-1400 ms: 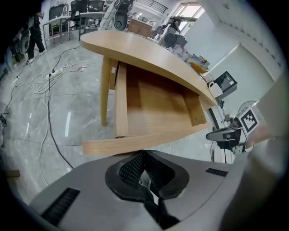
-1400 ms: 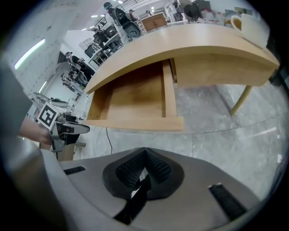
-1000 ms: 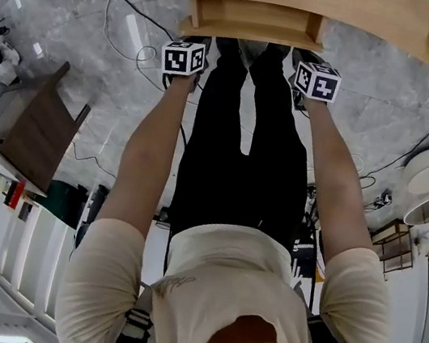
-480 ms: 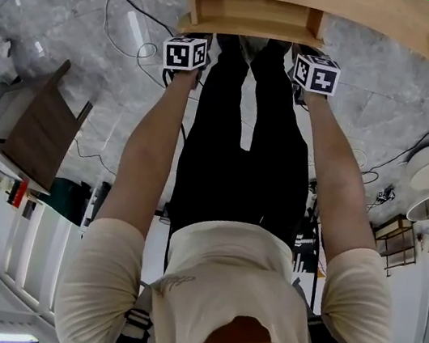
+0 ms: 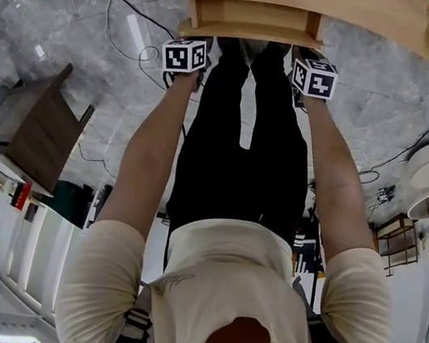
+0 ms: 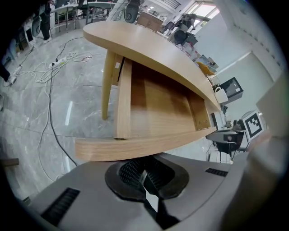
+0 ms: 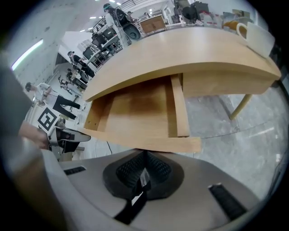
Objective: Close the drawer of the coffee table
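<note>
Your left gripper (image 6: 145, 175) and right gripper (image 7: 143, 173), both clenched on nothing, sit equally near the pulled-out pale wooden drawer (image 6: 144, 145), its front panel running crosswise just ahead of them under the curved light-wood coffee table (image 5: 374, 14).

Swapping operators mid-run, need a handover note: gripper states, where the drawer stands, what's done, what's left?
Left gripper: fingers shut, holding nothing, tips at the left end of the drawer front, apparently touching it.
Right gripper: fingers shut, holding nothing, tips at the right end of the same front.
Drawer: pulled out from under the coffee table, bare wood inside, nothing in it.
Done: both grippers are lined up on the front.
Left: push the drawer in until the front sits flush. Pushing evenly with both should keep it from skewing.
</note>
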